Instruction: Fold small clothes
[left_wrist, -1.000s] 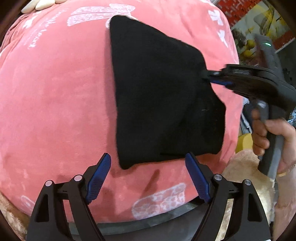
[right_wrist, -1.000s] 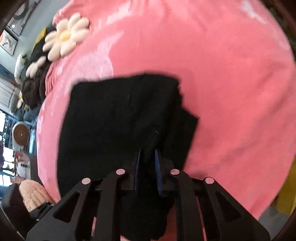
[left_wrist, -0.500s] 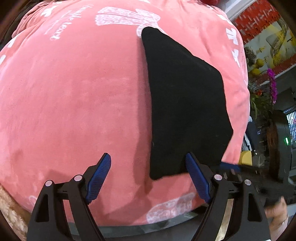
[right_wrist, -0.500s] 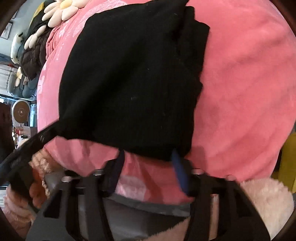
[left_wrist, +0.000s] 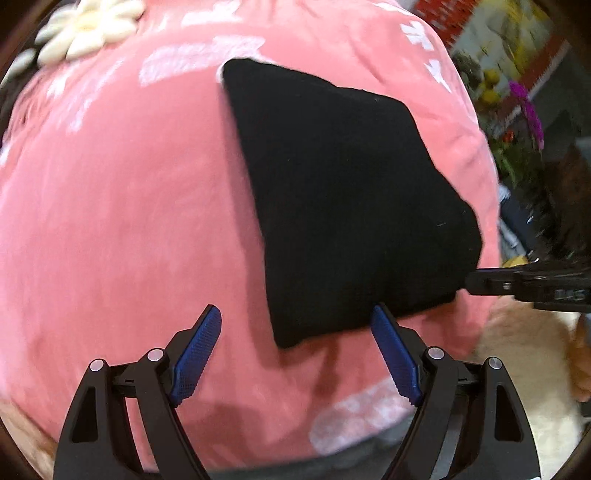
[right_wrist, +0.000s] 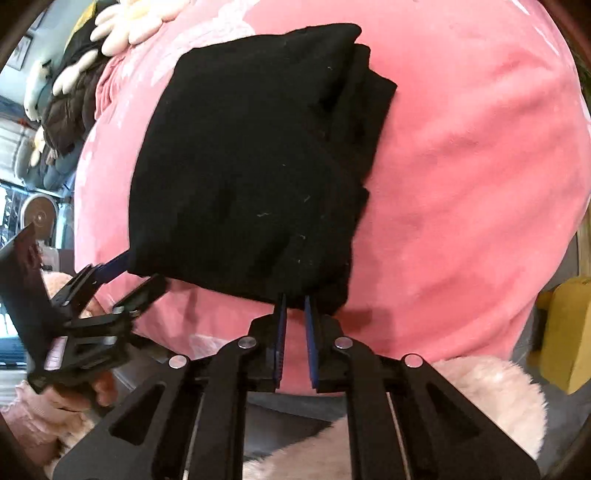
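black garment (right_wrist: 247, 162) | folded flat | long axis away from right gripper (right_wrist: 295, 306)

My left-wrist camera looks steeply down along my left gripper (left_wrist: 295, 354) from close above the near edge of the pink blanket (left_wrist: 129, 221), with the folded black garment (left_wrist: 343, 206) ahead and to the right. My right-wrist camera also looks steeply down, from just behind the garment's near right corner, along my right gripper (right_wrist: 294, 306). Both views share the garment, the blanket and the white flower cushion (left_wrist: 85, 29) at the far left, and each catches the other gripper at its edge.
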